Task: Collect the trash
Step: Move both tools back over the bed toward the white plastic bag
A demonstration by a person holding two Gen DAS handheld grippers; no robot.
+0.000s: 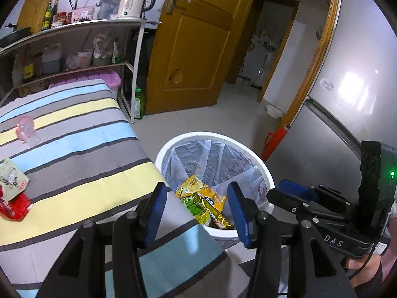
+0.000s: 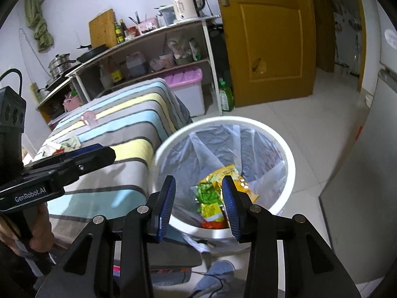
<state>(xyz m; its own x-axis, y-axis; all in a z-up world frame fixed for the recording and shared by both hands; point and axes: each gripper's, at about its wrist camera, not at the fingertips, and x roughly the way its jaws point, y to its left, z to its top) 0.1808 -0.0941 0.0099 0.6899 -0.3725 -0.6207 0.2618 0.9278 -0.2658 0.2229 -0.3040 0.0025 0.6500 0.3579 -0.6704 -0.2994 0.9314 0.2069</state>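
Observation:
A white trash bin (image 1: 171, 146) with a clear liner stands on the floor beside the striped table (image 1: 74, 149); it also shows in the right wrist view (image 2: 290, 159). Yellow and green snack wrappers (image 1: 201, 202) lie inside it, also seen from the right wrist (image 2: 211, 196). My left gripper (image 1: 196, 211) is open and empty over the table's corner and the bin's near rim. My right gripper (image 2: 198, 203) is open and empty above the bin. On the table lie a red and white wrapper (image 1: 12, 193) and a pink plastic piece (image 1: 26, 129).
A shelf unit (image 1: 74, 49) with a kettle (image 1: 135, 2), bottles and jars stands behind the table. A wooden door (image 1: 198, 49) is at the back, a grey fridge (image 1: 347, 99) on the right, a red can (image 1: 274, 141) beside it, a green bottle (image 1: 139, 104) on the floor.

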